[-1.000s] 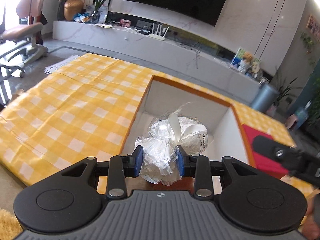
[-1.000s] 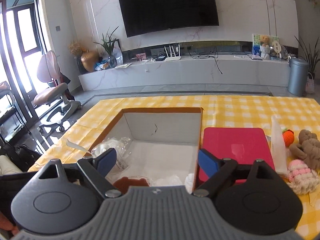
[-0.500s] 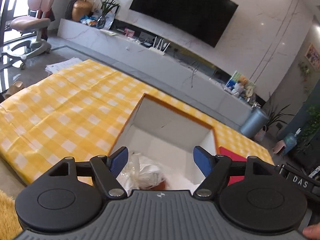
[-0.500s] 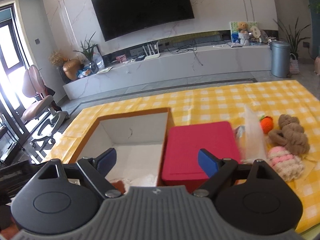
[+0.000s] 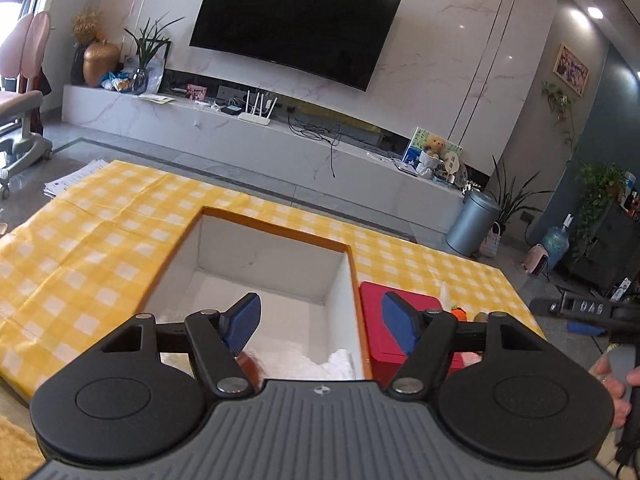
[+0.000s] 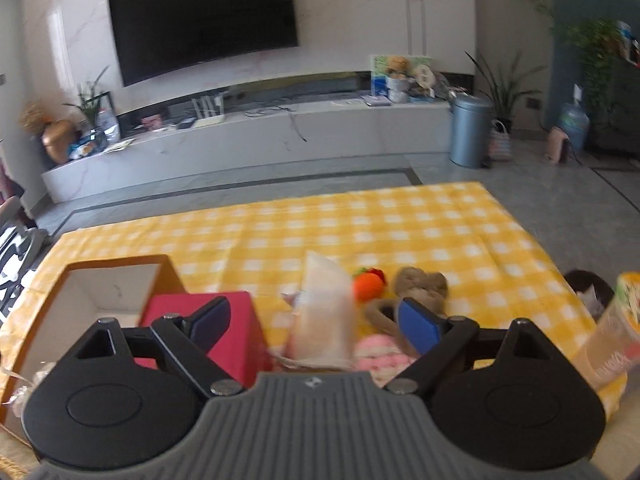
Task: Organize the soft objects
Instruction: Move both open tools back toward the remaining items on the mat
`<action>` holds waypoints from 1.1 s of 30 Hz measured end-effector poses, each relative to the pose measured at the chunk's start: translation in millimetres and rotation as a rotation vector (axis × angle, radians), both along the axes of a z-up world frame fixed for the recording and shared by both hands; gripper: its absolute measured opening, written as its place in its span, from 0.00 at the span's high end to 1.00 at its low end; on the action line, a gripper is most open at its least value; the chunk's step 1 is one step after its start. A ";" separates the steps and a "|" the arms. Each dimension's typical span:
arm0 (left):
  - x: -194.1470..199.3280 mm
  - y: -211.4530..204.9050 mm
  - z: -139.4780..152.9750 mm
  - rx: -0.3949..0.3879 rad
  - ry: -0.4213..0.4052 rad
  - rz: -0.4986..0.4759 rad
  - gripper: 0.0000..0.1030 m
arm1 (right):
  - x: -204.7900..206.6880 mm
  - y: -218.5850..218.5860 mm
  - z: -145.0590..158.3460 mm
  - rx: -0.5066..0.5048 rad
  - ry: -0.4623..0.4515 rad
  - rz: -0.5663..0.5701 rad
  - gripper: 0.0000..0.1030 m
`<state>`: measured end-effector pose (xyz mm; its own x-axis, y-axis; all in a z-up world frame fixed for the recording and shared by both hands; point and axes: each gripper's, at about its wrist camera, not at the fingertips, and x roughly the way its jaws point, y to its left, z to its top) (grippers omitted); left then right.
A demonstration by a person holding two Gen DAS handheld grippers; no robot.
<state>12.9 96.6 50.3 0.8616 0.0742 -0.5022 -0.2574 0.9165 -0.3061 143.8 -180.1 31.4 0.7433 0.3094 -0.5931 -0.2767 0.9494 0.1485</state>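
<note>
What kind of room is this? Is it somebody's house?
Most likely a living room in a home. A big black wall-mounted television hangs over a long white marble media shelf, with potted green plants nearby and a yellow checked tablecloth on the table.

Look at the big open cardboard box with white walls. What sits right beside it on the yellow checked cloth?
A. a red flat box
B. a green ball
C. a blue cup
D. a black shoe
A: the red flat box lies right against the side of the open cardboard box with white walls on the yellow checked cloth; no ball, cup or shoe is there.
</note>
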 end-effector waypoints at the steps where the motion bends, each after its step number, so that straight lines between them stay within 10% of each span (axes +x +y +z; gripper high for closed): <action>1: 4.1 -4.1 -0.6 -0.005 0.007 -0.013 0.24 | 3.4 -8.5 -7.8 0.005 0.017 -0.014 0.13; 33: 152.0 -144.7 -39.5 0.200 0.180 -0.329 0.22 | 108.3 -28.6 -137.0 -0.119 0.345 -0.137 0.13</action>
<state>164.9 -48.1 10.8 0.7555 -0.0787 -0.6503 0.0252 0.9955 -0.0912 252.1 -208.7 -105.7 0.5238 0.1347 -0.8411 -0.0989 0.9904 0.0970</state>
